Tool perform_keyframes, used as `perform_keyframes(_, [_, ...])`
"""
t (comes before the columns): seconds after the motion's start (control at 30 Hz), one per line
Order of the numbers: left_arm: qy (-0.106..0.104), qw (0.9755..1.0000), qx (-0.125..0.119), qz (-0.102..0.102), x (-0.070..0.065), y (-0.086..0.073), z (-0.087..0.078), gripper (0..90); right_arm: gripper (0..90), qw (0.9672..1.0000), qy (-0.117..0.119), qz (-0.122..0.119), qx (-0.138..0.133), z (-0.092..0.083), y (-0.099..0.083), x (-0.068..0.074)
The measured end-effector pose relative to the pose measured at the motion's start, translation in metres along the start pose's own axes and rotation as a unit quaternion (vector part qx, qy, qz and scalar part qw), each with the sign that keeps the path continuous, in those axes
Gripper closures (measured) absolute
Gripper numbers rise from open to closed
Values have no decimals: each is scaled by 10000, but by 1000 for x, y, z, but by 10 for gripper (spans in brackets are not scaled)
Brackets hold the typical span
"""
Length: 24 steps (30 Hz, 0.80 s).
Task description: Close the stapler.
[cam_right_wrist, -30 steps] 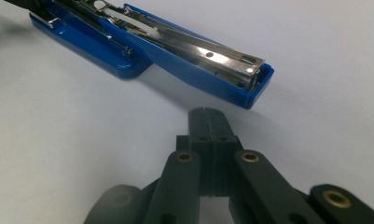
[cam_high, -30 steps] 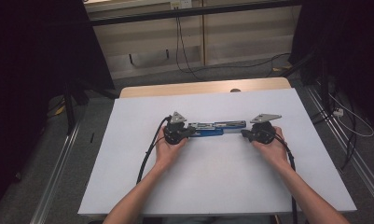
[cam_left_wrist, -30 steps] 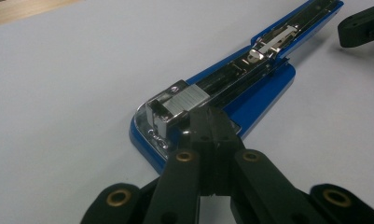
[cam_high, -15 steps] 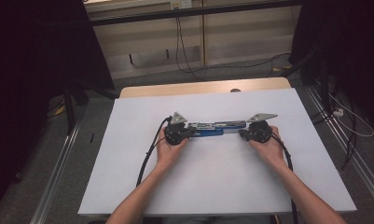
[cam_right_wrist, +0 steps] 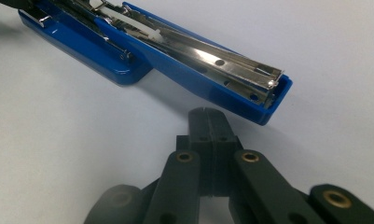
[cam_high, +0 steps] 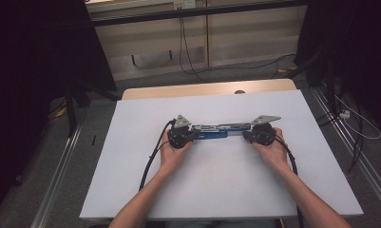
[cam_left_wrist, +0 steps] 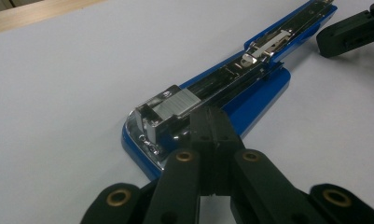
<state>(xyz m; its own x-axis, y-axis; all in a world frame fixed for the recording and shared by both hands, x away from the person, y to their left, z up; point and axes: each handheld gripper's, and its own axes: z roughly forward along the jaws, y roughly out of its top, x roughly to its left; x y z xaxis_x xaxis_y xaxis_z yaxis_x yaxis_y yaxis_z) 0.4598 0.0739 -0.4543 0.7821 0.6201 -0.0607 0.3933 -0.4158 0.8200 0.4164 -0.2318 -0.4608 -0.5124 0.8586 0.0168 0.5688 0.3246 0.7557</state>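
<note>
You are working over a white sheet [cam_high: 216, 185] that is covering most of the wooden table [cam_high: 178, 90], with your forearms coming in from the near edge. At the middle of the sheet a blue stapler [cam_high: 212, 131] is lying swung fully open, stretching sideways between your two hands, its base and its metal magazine arm laid out in one long line.

Your left gripper [cam_high: 194, 136] is sitting at the stapler's left end. In the left gripper view its jaws are pressed together with nothing between them, and their tip [cam_left_wrist: 211, 122] is resting against the stapler [cam_left_wrist: 212, 93] just beside the silver metal block [cam_left_wrist: 168, 108] at the end of the base.

Your right gripper [cam_high: 246, 136] is lying at the stapler's right end. In the right gripper view its jaws [cam_right_wrist: 208, 122] are likewise pressed together and are pinching nothing; they are pointing at the blue open arm of the stapler [cam_right_wrist: 184, 56], just beside its end and apart from it, with a strip of white sheet between them.
</note>
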Motion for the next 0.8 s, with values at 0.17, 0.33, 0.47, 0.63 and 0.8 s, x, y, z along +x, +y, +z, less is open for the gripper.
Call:
perform_keyframes(0.17, [-26, 10000, -1, 3, 0, 0, 1, 900, 900, 10000, -6, 14, -38, 0, 1, 0])
perform_keyframes(0.33, [-26, 10000, -9, 11, 0, 0, 1, 900, 900, 10000, -8, -5, -34, 1, 1, 0])
perform_keyframes(0.47, [-46, 10000, -19, -31, 0, 0, 1, 900, 900, 10000, 49, 21, -78, 0, 2, -1])
perform_keyframes(0.63, [-43, 10000, -16, -32, 0, 0, 1, 900, 900, 9999, 76, -8, -117, -1, 4, 1])
perform_keyframes(0.8, [-53, 10000, -8, -42, 0, 0, 1, 900, 900, 9999, 77, -29, -139, -1, 5, 2])
